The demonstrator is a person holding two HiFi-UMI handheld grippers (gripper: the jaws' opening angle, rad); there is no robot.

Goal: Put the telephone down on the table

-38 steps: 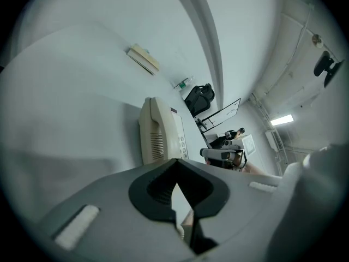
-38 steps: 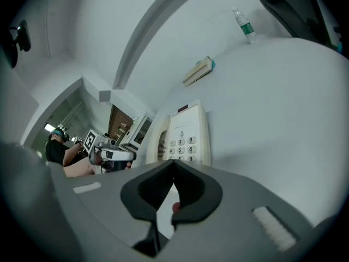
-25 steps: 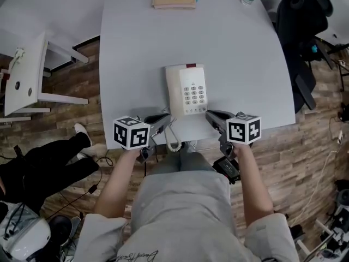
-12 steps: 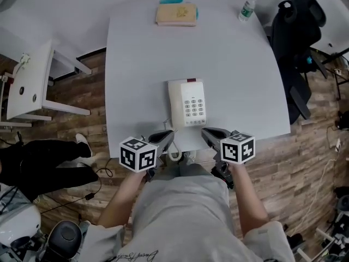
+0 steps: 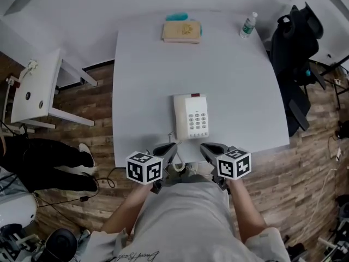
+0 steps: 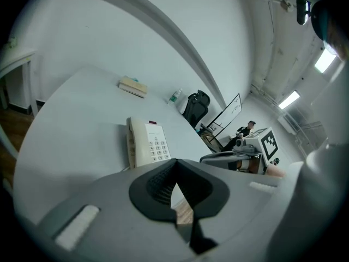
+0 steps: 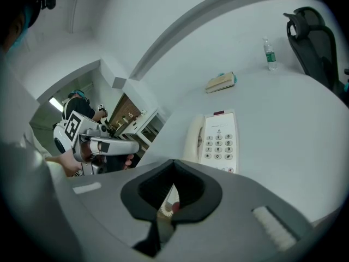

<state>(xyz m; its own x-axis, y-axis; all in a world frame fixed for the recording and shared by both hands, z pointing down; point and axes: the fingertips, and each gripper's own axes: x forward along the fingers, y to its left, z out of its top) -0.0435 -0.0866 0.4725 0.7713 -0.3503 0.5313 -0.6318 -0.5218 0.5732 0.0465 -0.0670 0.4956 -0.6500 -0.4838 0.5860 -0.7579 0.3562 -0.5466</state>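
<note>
Telephone (image 5: 191, 117) lies on table (image 5: 229, 64) near front edge | left gripper (image 5: 166, 148), right gripper (image 5: 209, 148) both closed, empty | risk I see: hanging cord (image 5: 177, 168) between them may catch, dragging telephone off.

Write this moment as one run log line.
telephone: resting on table | left gripper: shut, empty | right gripper: shut, empty

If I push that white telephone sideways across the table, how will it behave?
Likely slides flat, not tips: the telephone is low and wide on the smooth table. Its handset only rests in the cradle, so a jolt might unseat it. The coiled cord over the near edge may drag.
</note>
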